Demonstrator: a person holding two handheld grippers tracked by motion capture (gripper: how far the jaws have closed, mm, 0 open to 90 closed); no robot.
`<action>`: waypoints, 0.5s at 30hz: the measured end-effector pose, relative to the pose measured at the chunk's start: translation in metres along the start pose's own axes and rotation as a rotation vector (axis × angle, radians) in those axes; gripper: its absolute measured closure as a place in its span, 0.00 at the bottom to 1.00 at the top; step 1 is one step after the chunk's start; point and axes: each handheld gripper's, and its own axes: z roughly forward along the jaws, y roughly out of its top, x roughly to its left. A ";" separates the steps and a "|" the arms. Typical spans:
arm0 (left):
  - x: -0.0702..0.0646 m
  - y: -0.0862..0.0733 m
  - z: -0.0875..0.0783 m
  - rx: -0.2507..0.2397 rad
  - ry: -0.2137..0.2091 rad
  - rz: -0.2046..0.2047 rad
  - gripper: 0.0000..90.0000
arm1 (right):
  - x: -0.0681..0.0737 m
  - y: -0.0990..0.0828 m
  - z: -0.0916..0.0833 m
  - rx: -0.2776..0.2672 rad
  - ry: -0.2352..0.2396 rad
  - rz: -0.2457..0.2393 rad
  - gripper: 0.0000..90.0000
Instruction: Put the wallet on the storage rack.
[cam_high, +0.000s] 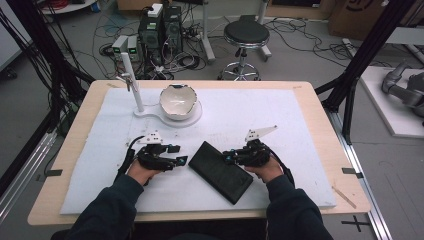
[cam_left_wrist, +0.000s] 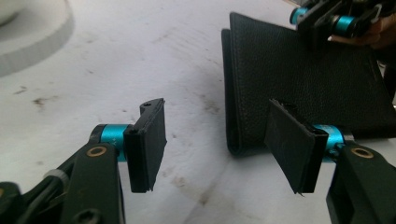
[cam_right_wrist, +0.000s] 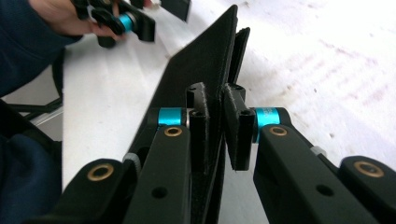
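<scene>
A black leather wallet (cam_high: 220, 171) lies slantwise on the white foam mat (cam_high: 290, 115), near the table's front. My right gripper (cam_high: 227, 157) is at its far right edge and shut on the upper flap (cam_right_wrist: 205, 60), which is lifted off the lower one; the pads (cam_right_wrist: 198, 121) press on both sides of it. My left gripper (cam_high: 182, 161) hovers just left of the wallet, open. In the left gripper view its jaws stand apart over bare mat, with the wallet's near corner (cam_left_wrist: 243, 140) just behind the right pad (cam_left_wrist: 289, 144).
A white bowl (cam_high: 177, 102) sits on a white stand with an upright post (cam_high: 131, 80) at the back left of the mat. A stool (cam_high: 246, 35), computers and cables stand on the floor beyond the table.
</scene>
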 end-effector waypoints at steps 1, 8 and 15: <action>-0.001 0.000 0.003 0.018 -0.005 0.008 0.42 | 0.001 0.000 -0.001 -0.004 0.004 -0.003 0.92; -0.002 0.003 0.009 0.053 -0.023 0.032 0.41 | 0.000 0.002 0.000 -0.001 0.001 -0.009 0.91; -0.002 0.006 0.002 0.024 0.073 0.055 0.39 | -0.012 0.003 -0.003 0.015 -0.174 0.002 0.93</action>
